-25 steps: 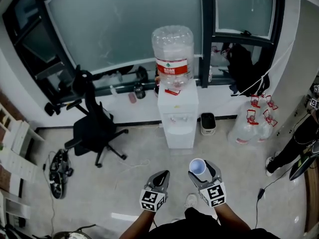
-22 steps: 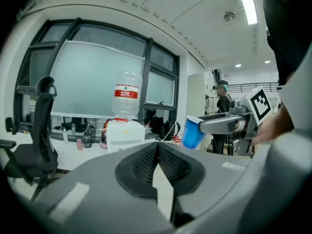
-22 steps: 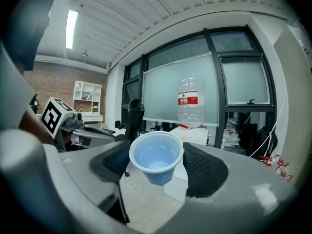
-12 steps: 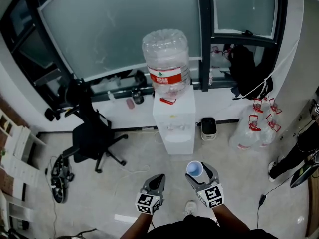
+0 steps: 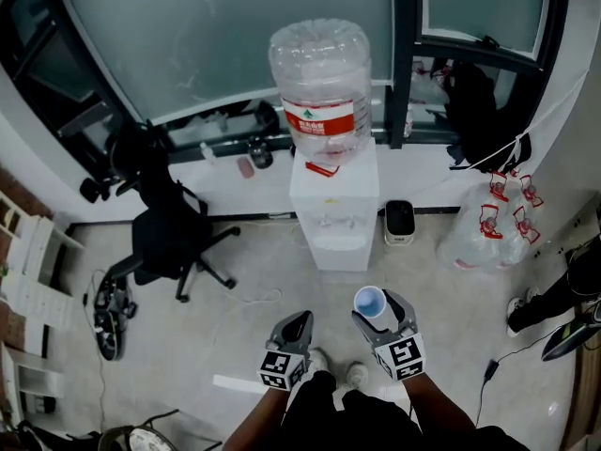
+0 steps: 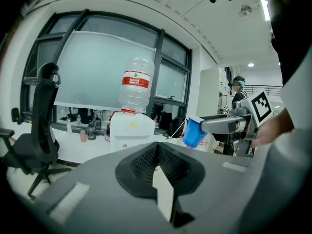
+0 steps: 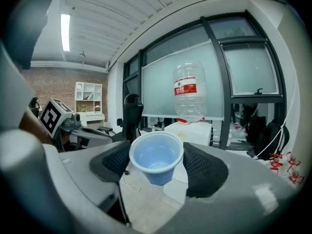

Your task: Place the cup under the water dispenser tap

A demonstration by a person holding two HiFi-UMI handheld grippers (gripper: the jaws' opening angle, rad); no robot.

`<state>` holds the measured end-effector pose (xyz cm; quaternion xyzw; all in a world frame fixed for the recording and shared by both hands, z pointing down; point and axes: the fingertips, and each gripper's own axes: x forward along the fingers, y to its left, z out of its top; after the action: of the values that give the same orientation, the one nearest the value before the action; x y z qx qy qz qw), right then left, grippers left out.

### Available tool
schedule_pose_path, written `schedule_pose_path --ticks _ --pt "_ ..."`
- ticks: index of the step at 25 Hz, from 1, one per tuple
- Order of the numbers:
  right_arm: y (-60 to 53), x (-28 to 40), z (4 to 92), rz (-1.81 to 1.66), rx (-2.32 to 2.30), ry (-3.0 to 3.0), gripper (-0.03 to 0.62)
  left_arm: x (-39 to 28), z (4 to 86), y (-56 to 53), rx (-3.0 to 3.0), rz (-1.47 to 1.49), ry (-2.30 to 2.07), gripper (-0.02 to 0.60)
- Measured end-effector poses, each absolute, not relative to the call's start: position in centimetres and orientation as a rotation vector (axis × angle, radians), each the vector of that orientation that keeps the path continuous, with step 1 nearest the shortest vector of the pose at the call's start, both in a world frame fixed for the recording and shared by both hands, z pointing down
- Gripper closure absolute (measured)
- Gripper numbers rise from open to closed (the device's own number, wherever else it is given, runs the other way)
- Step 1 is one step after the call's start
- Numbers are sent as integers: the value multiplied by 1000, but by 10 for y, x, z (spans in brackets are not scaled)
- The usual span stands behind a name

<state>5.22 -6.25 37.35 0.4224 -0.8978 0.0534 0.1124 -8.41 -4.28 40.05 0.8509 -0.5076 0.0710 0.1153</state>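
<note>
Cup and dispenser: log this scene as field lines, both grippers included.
cup: blue, upright, empty, held in the air
right gripper: jaws shut on cup
left gripper: jaws together, empty
dispenser: white, by the window wall, ahead of cup and apart from it
bottle: inverted on dispenser, red label
chair: black, left of dispenser
task state: cup not yet at dispenser
</note>
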Motion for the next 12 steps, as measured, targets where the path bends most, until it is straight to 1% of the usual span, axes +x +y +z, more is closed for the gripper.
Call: schedule_pose_path --ticks 5,12 --pt "-78 38 394 172 1241 -2598 253 -84 418 -56 2498 231 -1437 565" --pt "-117 27 428 214 1277 -2522 252 -99 460 -104 2462 285 -1429 565"
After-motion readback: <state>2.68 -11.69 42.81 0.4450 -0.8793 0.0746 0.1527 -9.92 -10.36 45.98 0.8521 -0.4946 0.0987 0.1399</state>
